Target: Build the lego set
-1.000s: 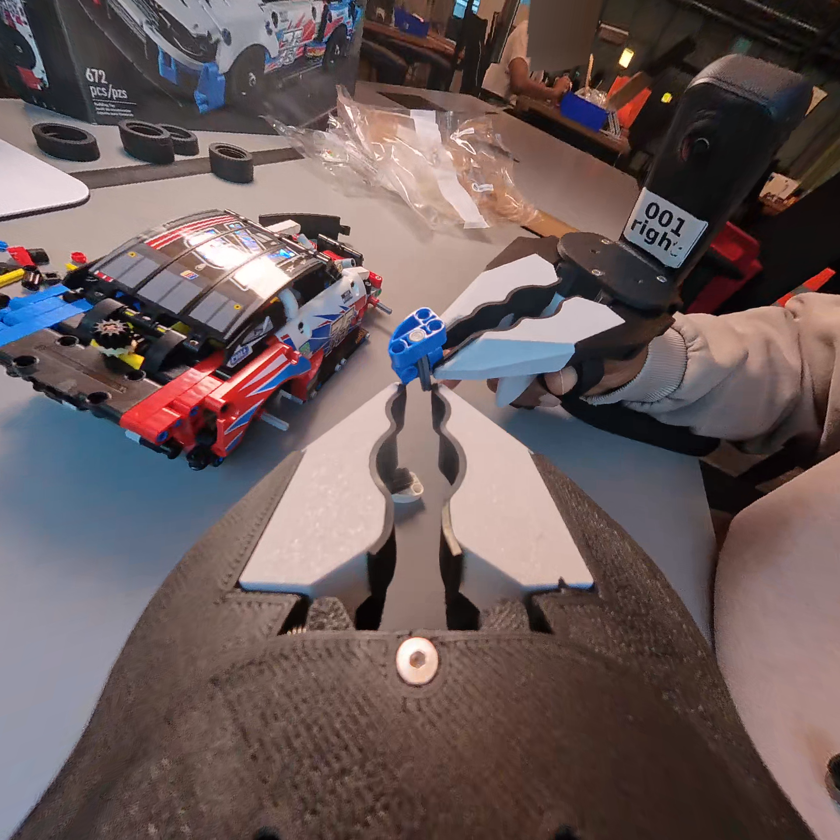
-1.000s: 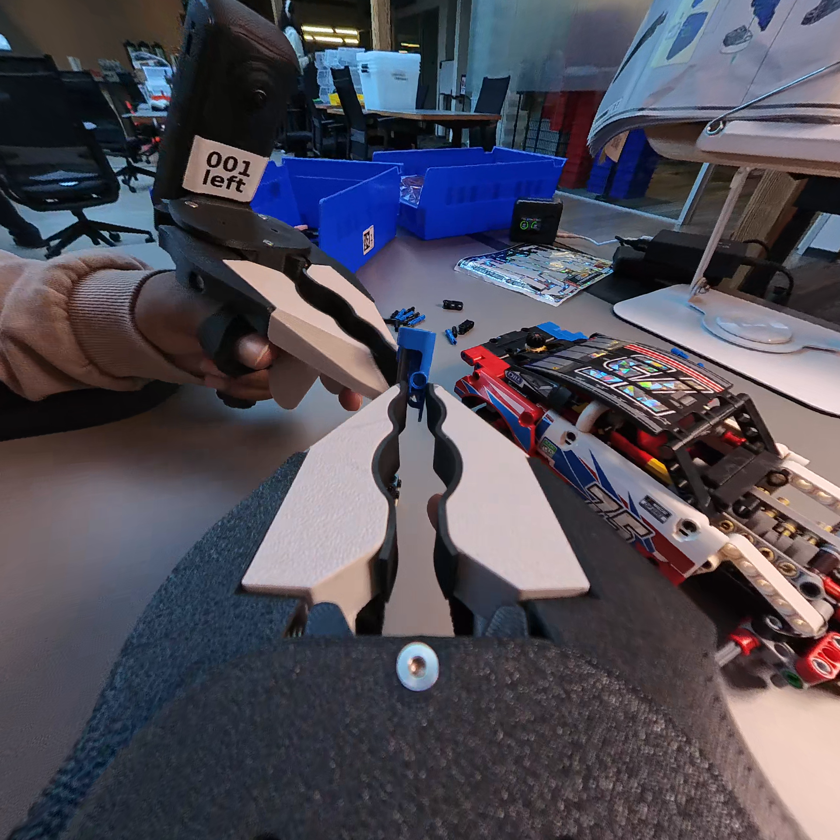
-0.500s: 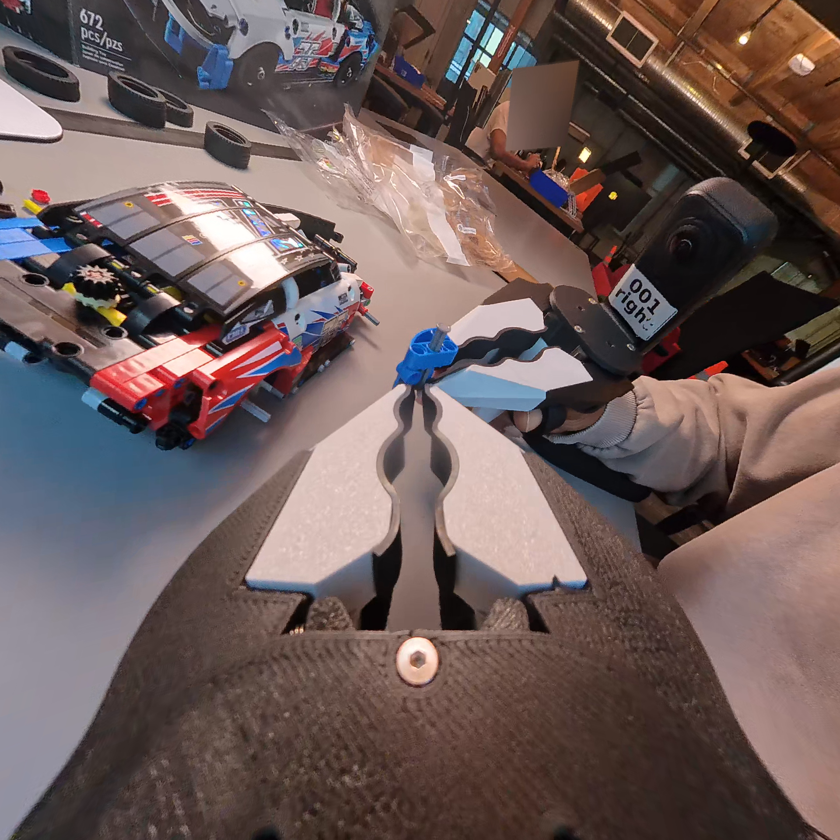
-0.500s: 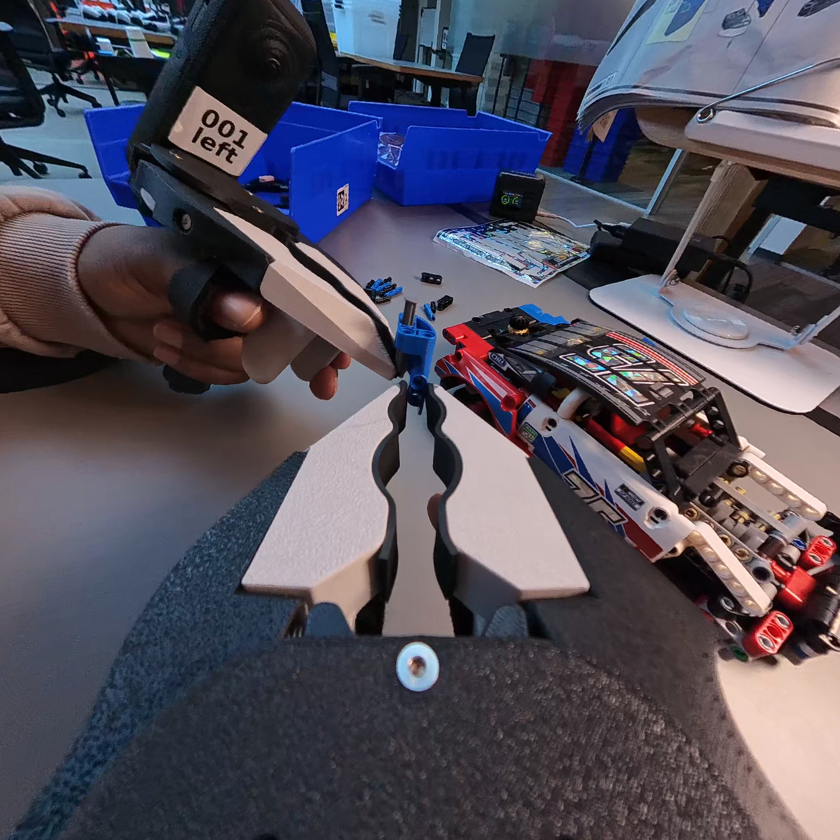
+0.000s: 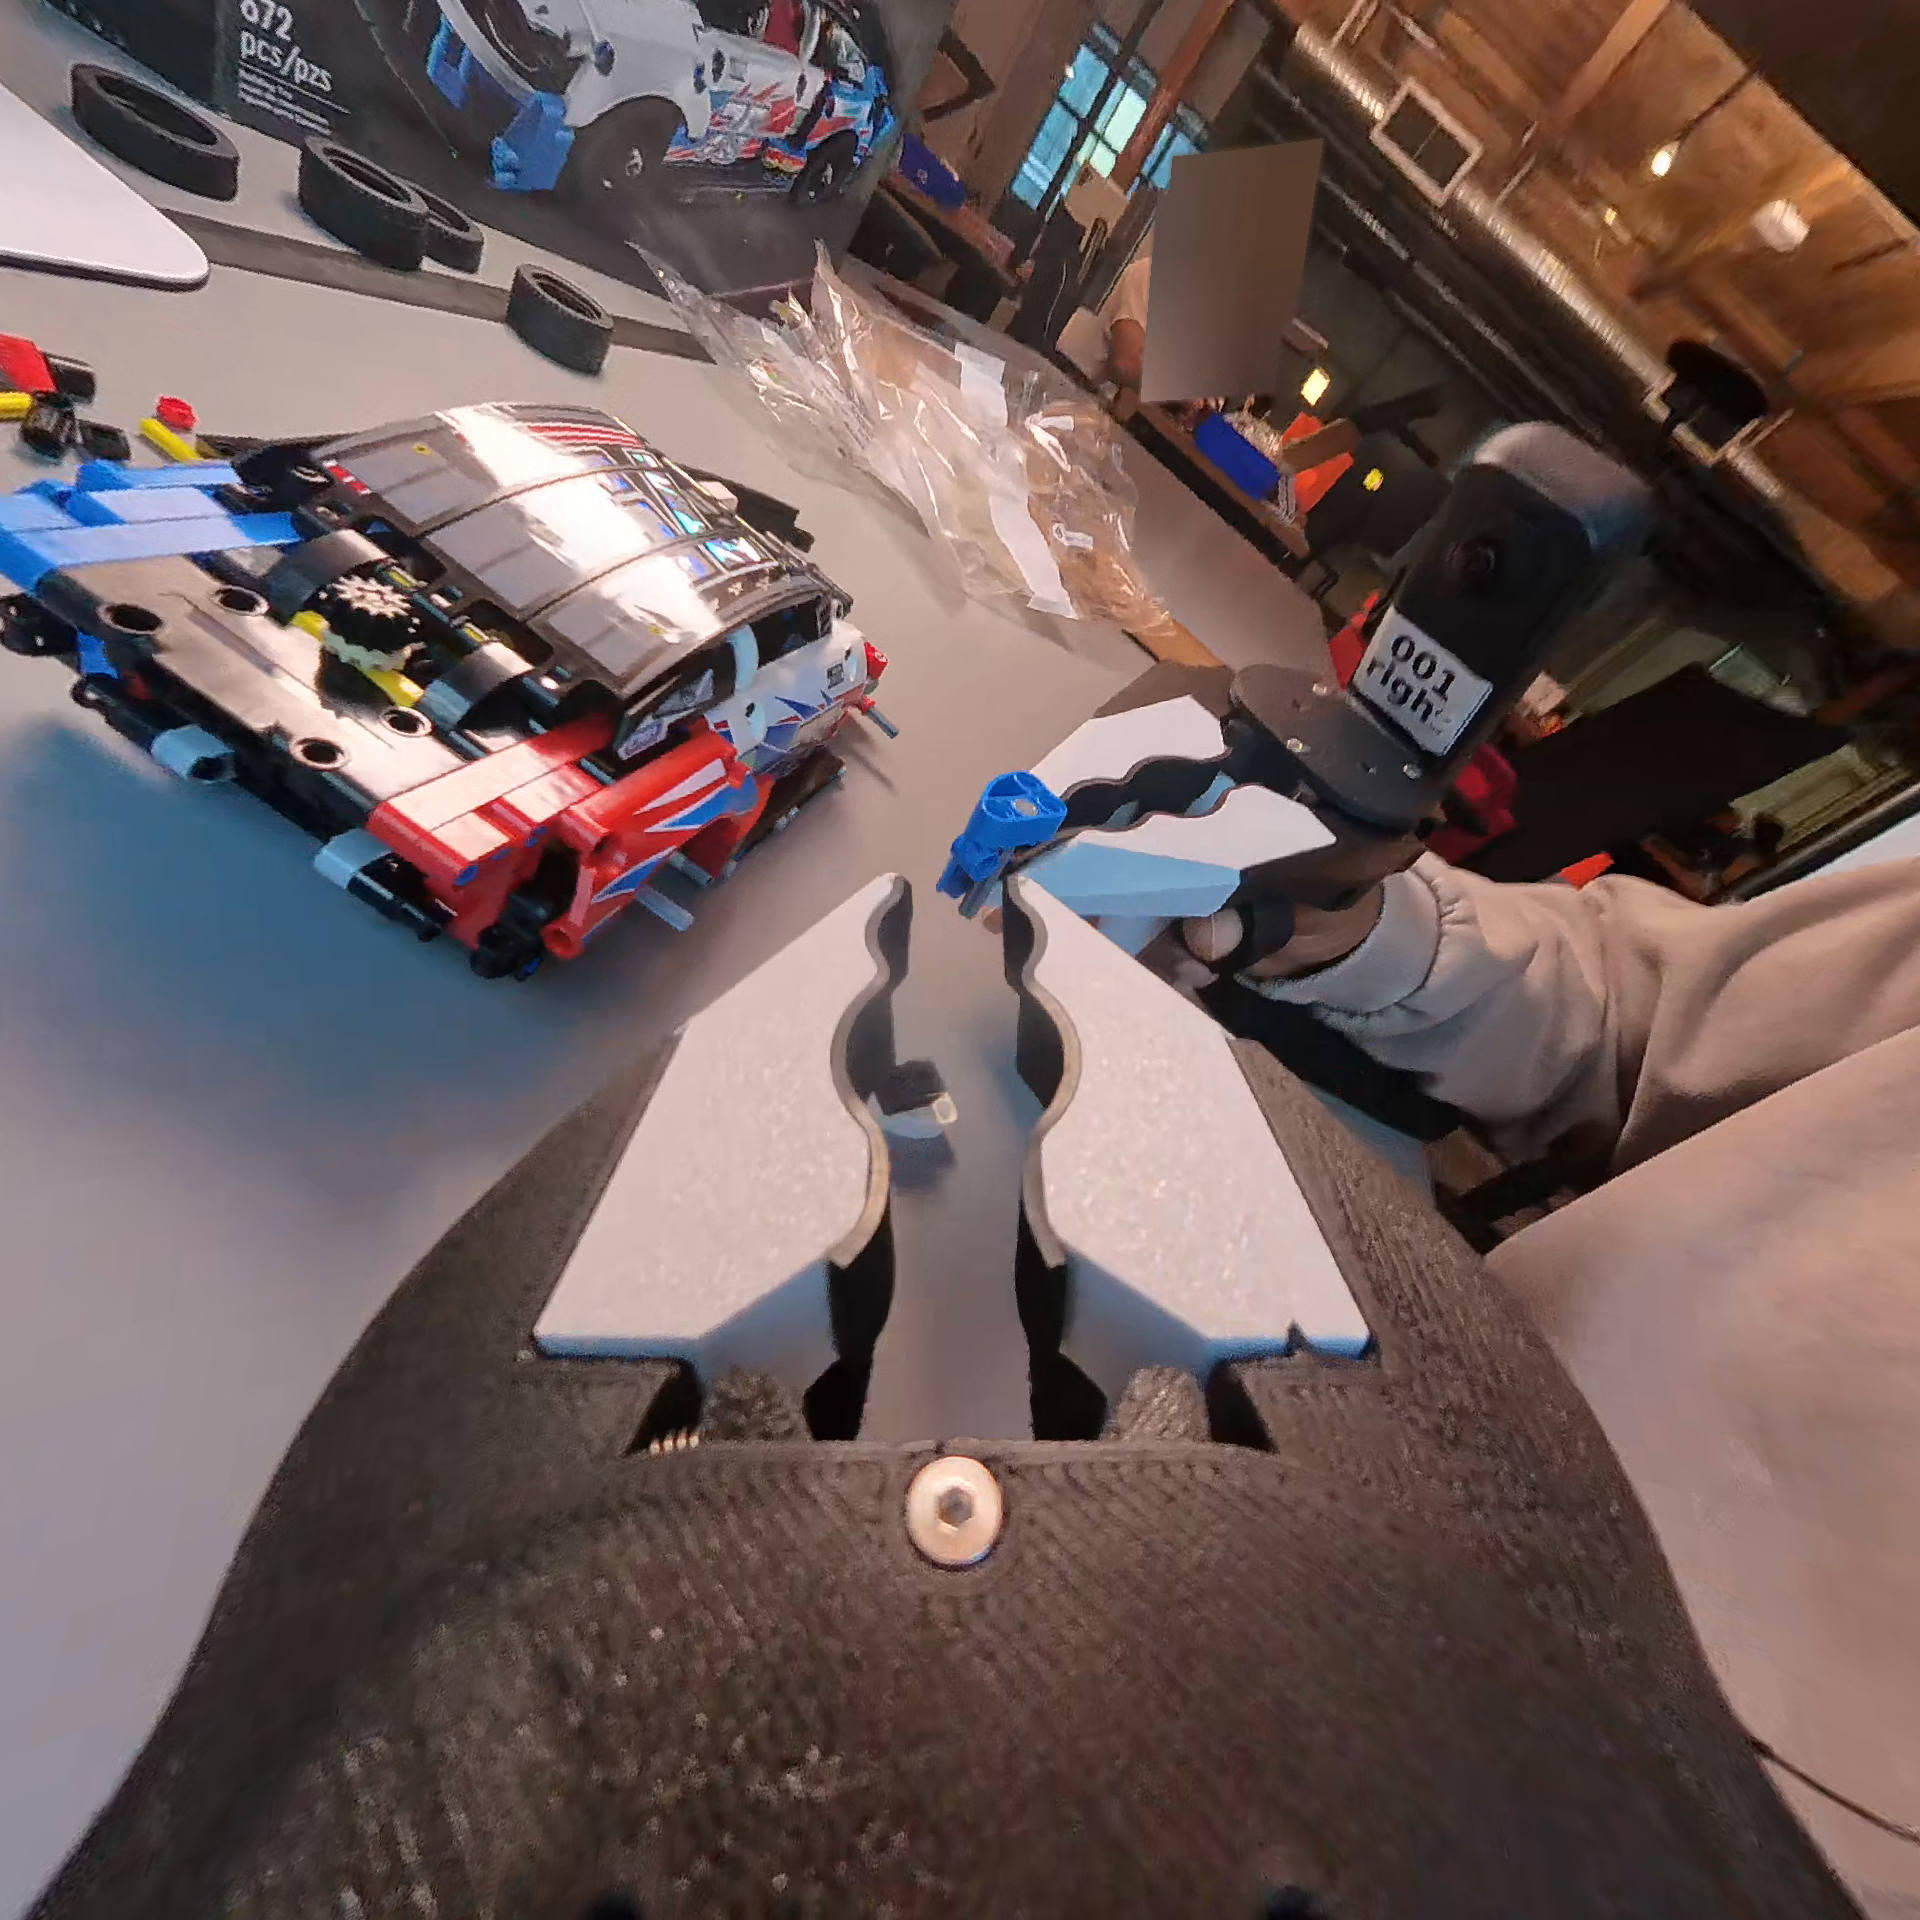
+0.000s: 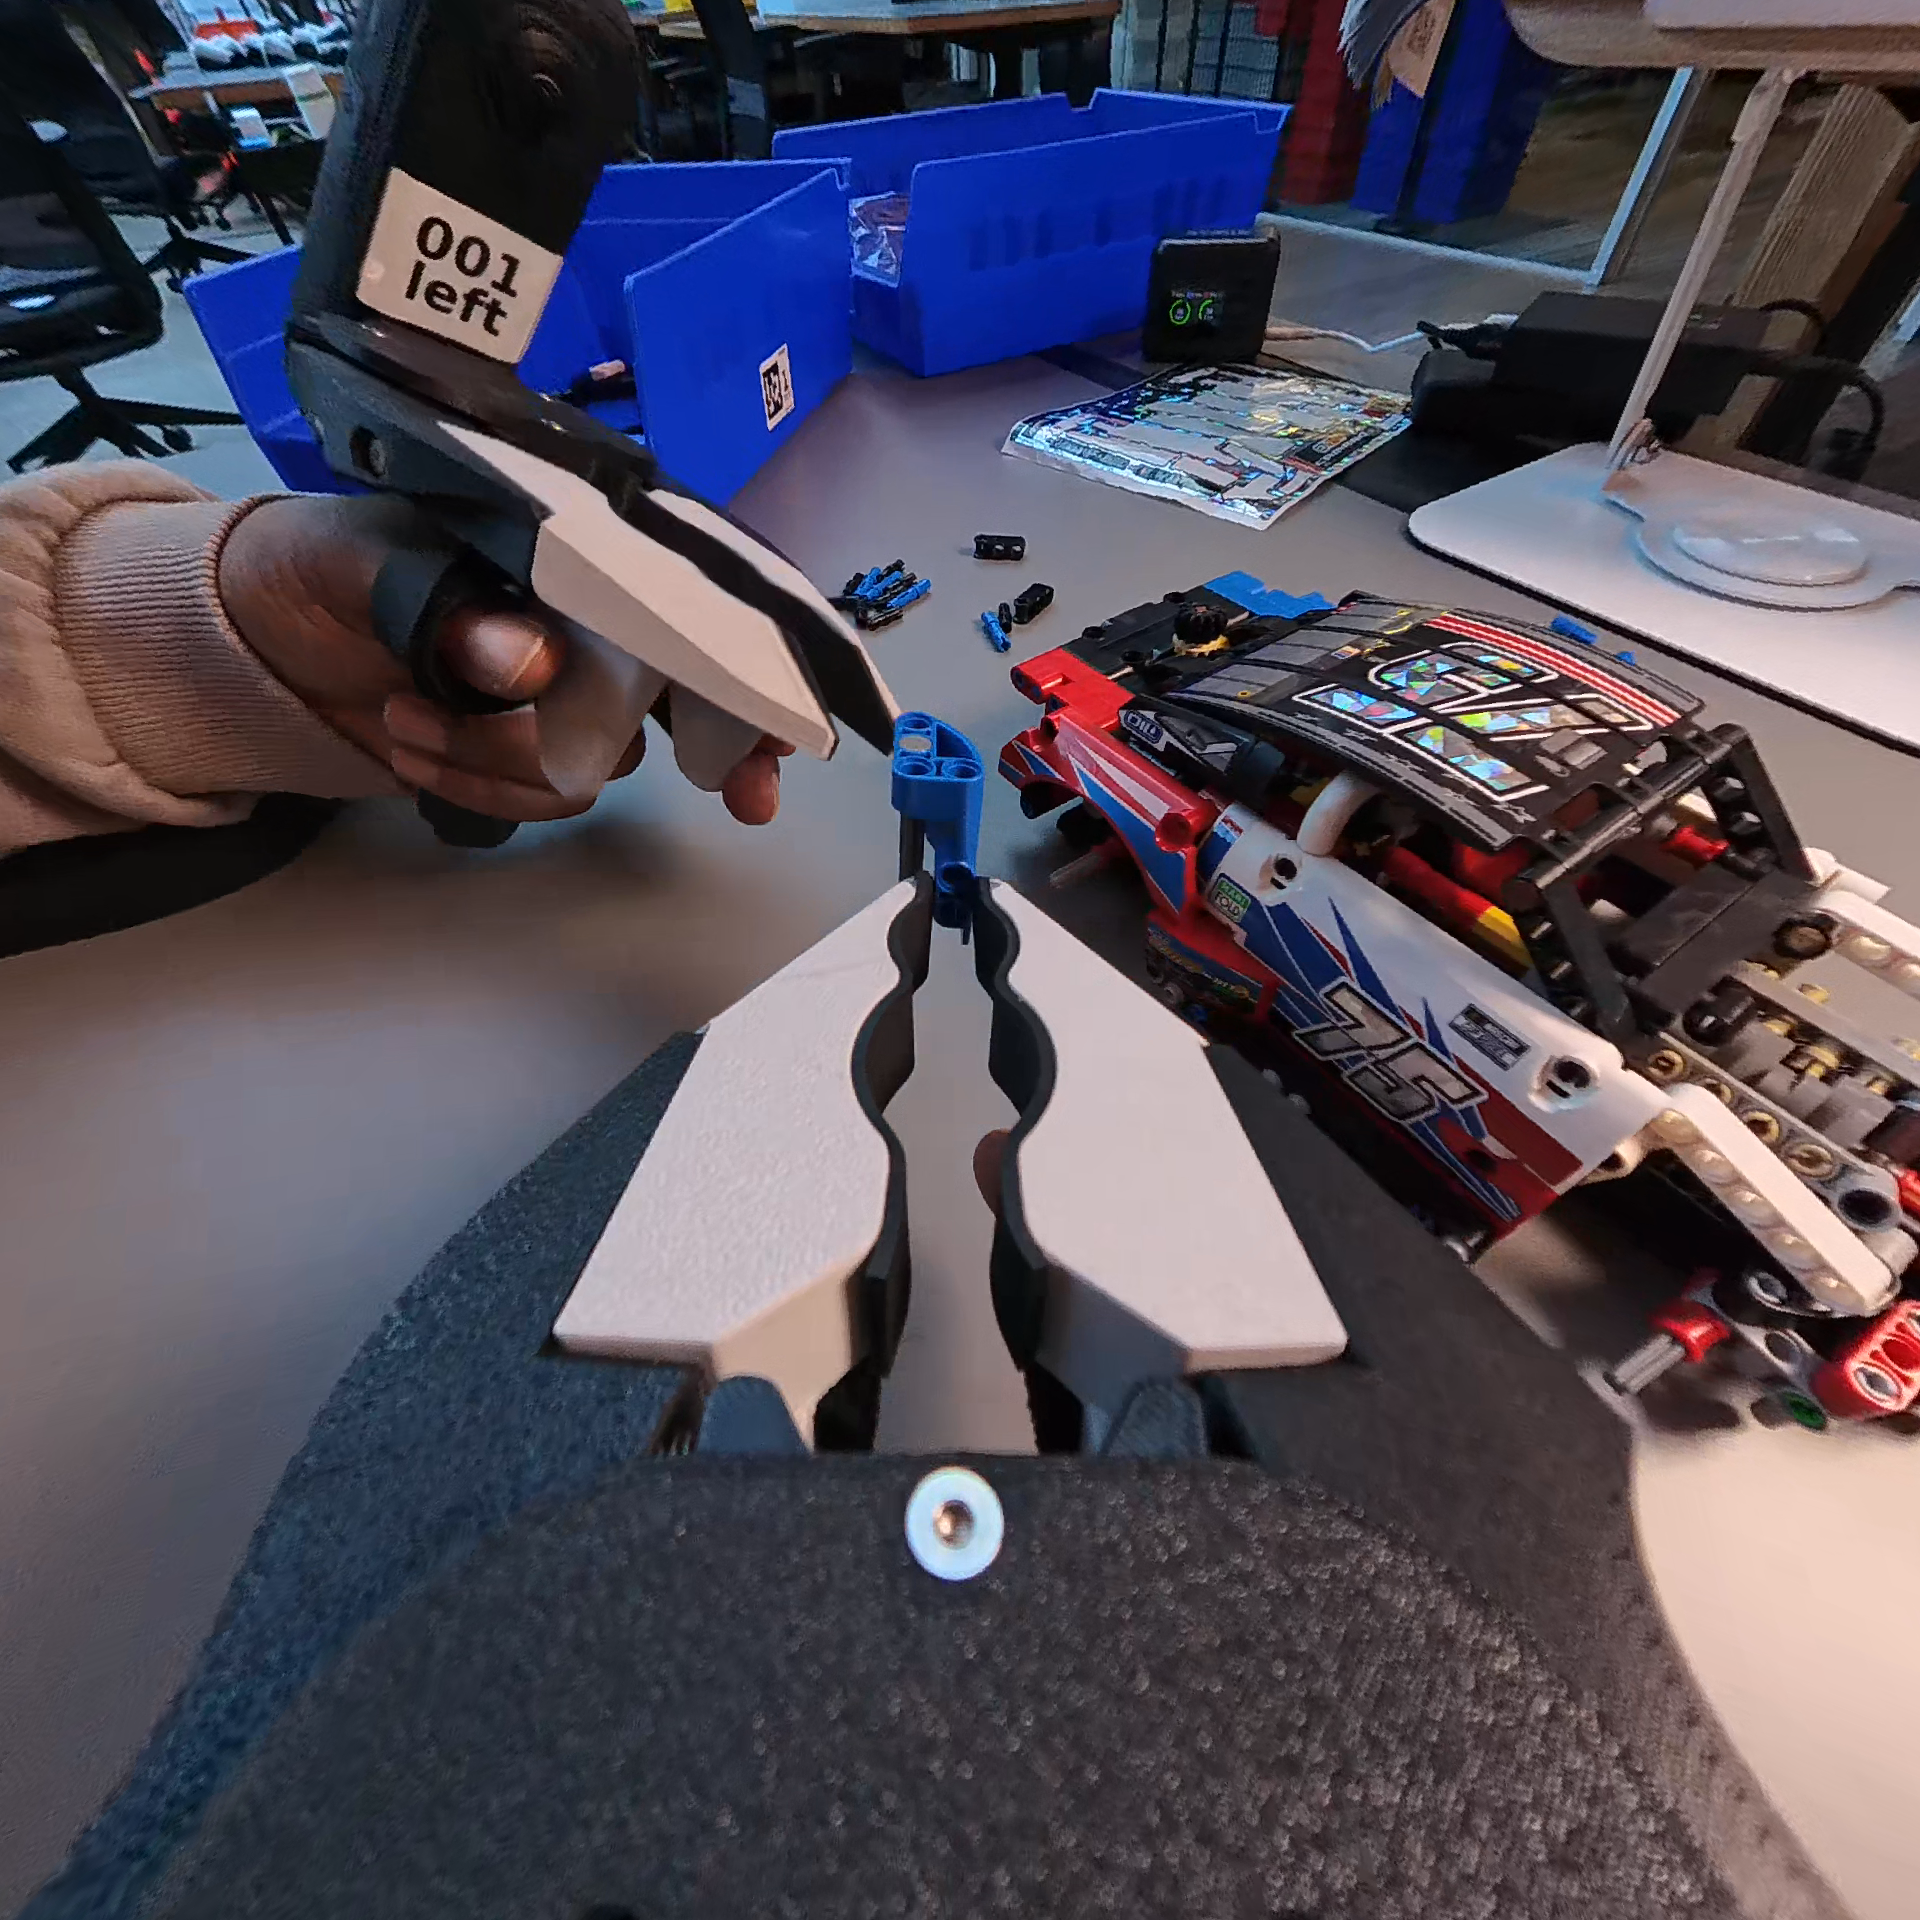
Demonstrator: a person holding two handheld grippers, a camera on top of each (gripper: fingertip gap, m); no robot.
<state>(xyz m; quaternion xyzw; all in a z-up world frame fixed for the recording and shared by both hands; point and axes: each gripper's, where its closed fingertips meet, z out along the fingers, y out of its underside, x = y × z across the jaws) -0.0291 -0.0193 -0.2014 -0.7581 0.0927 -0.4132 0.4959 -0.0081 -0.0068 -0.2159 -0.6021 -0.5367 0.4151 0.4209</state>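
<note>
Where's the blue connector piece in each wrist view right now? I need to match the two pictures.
Left wrist view: blue connector piece just above centre, held in the right gripper.
Right wrist view: same piece at centre, above the fingertips.
Shared landmark: the car model.

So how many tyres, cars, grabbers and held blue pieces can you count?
loose black tyres: 4
lego car: 1
blue piece, held: 1
grabbers, left gripper and right gripper: 2
Total: 8

Grey-fingered black grippers (image 5: 958, 894), white tags; seemingly beige sleeves (image 6: 114, 644)
</note>
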